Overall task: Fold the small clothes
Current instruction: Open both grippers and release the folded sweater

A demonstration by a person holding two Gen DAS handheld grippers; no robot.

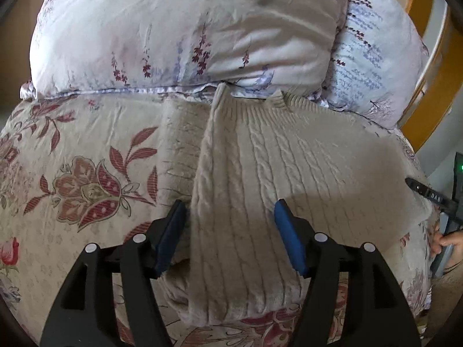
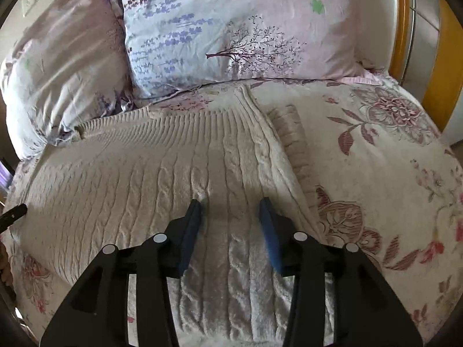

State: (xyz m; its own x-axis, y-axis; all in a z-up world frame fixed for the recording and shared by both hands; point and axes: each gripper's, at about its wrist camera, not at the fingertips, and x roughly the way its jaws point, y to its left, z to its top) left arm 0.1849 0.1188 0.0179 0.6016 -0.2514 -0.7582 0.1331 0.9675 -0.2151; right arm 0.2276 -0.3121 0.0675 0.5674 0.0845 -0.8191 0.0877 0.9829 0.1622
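Blue-padded left gripper (image 1: 230,237) and right gripper (image 2: 231,231) both hang released over the cream cable-knit sweater (image 1: 260,167), gripping nothing. That sweater lies flat on the floral bedspread (image 1: 81,173), its ribbed hem just short of the pillows (image 1: 179,29), with folded flaps along both sides. It looks thick, soft and limp, light but prone to sagging, so pinching a doubled edge or the ribbed hem seems safest.

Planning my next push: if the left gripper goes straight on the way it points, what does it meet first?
Most likely the sweater: its folded strip lies between the open fingers of the left gripper, which tilts down at it. Depth is unclear, but nothing else is in the way.
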